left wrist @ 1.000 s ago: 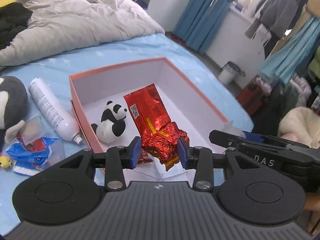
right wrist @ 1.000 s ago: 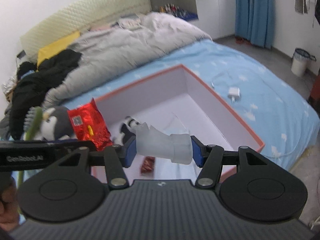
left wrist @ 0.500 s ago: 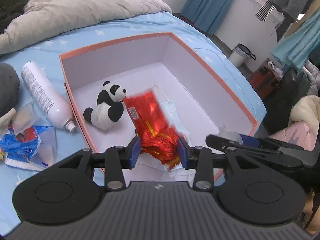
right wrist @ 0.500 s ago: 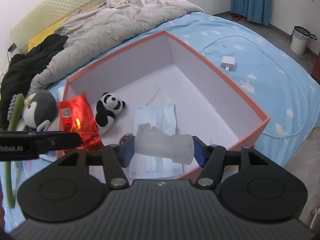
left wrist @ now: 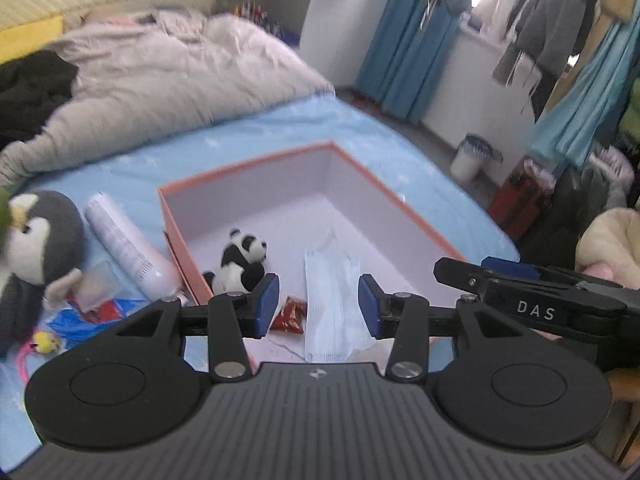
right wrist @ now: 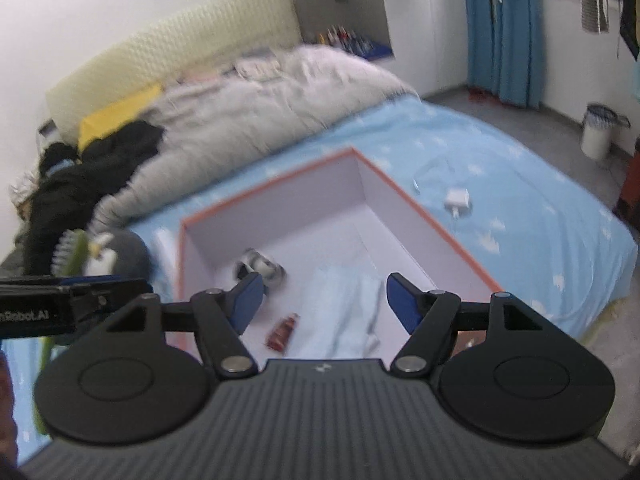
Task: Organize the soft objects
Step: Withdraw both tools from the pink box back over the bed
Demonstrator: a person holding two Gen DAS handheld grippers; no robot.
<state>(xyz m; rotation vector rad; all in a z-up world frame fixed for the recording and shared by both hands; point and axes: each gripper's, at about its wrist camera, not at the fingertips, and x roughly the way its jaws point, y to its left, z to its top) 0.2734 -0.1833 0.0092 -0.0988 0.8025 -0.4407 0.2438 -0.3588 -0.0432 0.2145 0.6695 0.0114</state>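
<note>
Orange-rimmed white cardboard box (left wrist: pixel 404 216) sits on the blue bed sheet (left wrist: pixel 260 136). Inside it lie a black-and-white plush panda (left wrist: pixel 240 260), a pale blue face mask (left wrist: pixel 330 300) and a small red foil packet (left wrist: pixel 290 314). Above the box, the left gripper (left wrist: pixel 318 306) and right gripper (right wrist: pixel 322 302) both gape wide, holding nothing.

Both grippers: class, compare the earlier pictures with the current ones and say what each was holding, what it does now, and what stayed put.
The left gripper let go of its red foil packet and the right gripper let go of its translucent white piece; both are now open and empty. A small red packet lies in the box. The panda, mask, penguin and bottle stayed where they were.
</note>
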